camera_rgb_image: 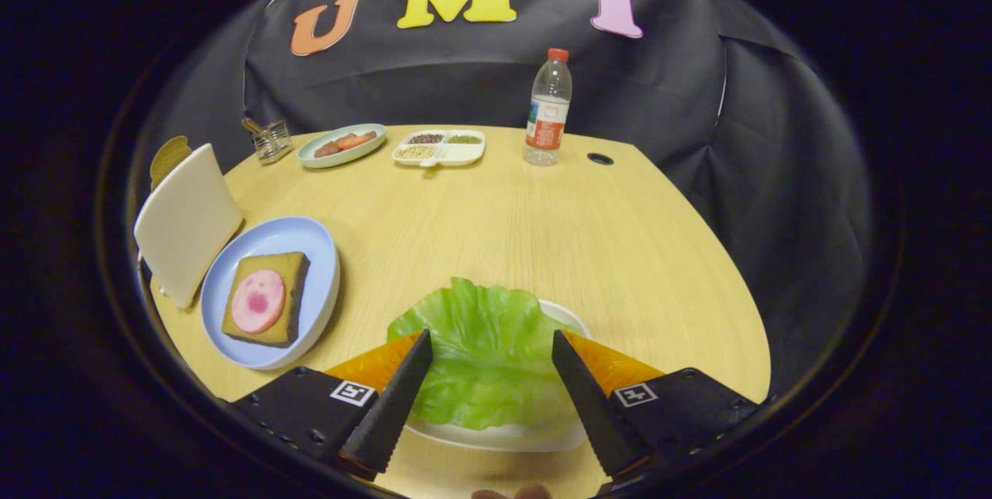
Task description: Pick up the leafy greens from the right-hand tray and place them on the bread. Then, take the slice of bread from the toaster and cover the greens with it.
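Gripper (pixel 490 348): fingers spread wide, nothing gripped; each tip lies over an outer edge of the leaf without pressing it.
Lettuce leaf (pixel 484 356): green, crinkled, lying between the fingers on a white tray (pixel 504 434) directly beneath them.
Blue plate (pixel 319 251): ahead and left of the fingers, holding a brown bread slice (pixel 291 270) topped with a pink round of sliced meat (pixel 257 301).
White toaster (pixel 186 221): just left of the blue plate, a second bread slice (pixel 168 156) showing behind its top.
Far beyond the fingers on the wooden table (pixel 527 228): small glass holder (pixel 271 140), pale green dish (pixel 342 145), divided white dish (pixel 439 148), plastic water bottle (pixel 548 108).
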A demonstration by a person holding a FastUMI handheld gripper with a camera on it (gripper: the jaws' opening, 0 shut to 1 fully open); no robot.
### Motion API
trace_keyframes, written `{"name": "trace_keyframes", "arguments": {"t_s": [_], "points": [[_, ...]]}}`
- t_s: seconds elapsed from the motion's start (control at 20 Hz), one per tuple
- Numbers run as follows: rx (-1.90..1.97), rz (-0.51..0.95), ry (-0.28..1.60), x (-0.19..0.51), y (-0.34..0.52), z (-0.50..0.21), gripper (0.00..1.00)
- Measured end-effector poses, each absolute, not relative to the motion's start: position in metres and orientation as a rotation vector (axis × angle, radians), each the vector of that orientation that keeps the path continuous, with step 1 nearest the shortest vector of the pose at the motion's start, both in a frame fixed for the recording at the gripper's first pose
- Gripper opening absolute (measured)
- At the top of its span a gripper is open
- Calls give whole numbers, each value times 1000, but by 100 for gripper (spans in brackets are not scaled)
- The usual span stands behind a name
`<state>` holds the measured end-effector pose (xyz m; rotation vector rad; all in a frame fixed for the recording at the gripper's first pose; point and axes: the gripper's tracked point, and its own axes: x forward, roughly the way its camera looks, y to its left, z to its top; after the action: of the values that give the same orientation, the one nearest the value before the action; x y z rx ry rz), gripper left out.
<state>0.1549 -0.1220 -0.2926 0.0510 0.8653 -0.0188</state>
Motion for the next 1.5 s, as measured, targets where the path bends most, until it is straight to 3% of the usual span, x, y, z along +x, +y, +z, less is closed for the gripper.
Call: {"name": "trace_keyframes", "arguments": {"t_s": [0.25, 0.55, 0.6, 0.65, 1.5], "points": [[98, -3, 865, 154, -124, -300, 97], [106, 16, 848, 157, -128, -300, 17], [112, 7, 839, 157, -129, -297, 16], [118, 4, 842, 158, -128, -297, 1], [155, 89, 604, 152, -62, -190, 0]]}}
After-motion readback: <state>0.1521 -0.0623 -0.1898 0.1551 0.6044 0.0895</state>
